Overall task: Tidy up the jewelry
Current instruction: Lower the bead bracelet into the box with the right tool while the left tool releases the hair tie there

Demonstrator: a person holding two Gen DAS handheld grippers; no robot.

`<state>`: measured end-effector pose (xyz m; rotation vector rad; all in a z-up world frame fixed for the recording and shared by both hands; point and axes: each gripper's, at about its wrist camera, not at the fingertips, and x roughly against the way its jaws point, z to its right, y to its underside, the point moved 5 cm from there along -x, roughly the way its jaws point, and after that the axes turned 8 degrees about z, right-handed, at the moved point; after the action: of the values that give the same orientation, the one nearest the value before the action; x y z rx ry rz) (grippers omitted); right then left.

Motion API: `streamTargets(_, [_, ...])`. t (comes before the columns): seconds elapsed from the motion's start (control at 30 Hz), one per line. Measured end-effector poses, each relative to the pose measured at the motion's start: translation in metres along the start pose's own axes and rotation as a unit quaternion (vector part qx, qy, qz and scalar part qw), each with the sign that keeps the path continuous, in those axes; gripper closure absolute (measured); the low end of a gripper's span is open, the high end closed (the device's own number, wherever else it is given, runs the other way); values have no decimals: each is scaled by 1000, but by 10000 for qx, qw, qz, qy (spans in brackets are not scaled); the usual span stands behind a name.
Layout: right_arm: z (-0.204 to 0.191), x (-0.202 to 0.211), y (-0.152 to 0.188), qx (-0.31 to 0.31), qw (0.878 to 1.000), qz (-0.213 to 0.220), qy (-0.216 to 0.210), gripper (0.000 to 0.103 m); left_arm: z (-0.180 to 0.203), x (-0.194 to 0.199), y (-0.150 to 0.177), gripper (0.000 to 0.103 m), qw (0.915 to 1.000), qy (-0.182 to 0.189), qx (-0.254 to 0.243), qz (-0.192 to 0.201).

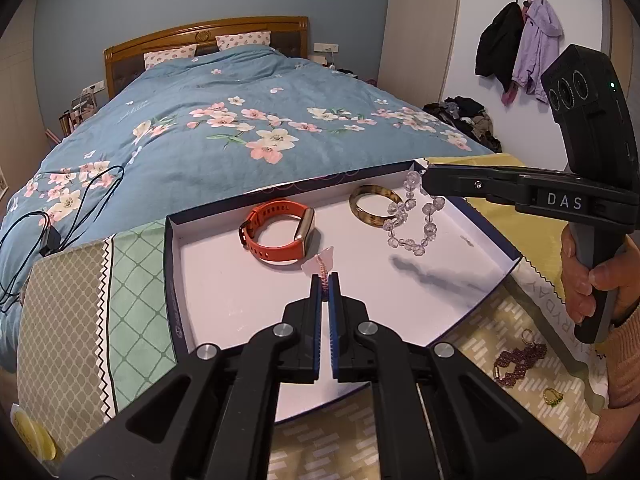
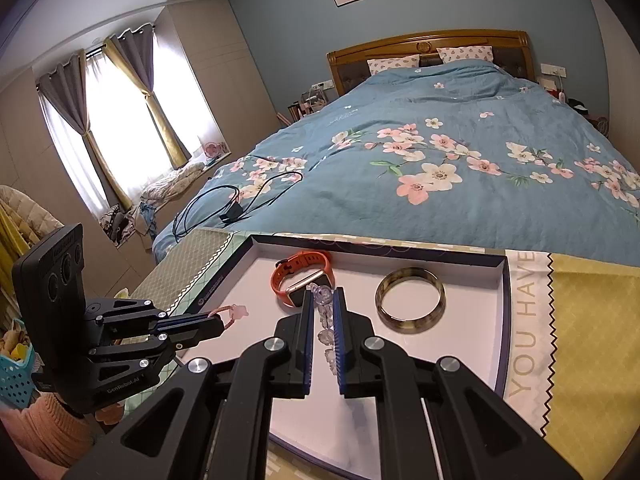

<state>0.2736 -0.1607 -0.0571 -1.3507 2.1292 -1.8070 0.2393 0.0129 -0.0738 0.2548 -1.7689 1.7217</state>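
**Two bracelets held over the box**

While both grippers hang above the white-lined box [image 1: 208,280], each is clamped on a piece of jewelry. The left gripper [image 1: 326,280] pinches a pink braided cord [image 1: 323,270] with a pale charm at its tip, over the box's near middle. The right gripper [image 2: 322,300] is closed on a clear bead bracelet [image 1: 416,216], which dangles toward the box's far right corner, beside the amber bangle [image 2: 412,300]. An orange watch [image 1: 276,232] lies on the box floor behind the cord. Judging by this, the step is placing; next calls for lowering each piece onto bare lining, then letting go.
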Motion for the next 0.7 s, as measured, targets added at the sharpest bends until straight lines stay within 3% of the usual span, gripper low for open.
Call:
streamTargets(0.37, [4,-10,1,-151,9999,-43,-21,95,-3,-17,4,99,9996,-155,-25,-217])
streamTargets(0.7, [23,-16,7,-358,9990,-164,228,95,-9,-36,11,99,9987,-221,23,-457])
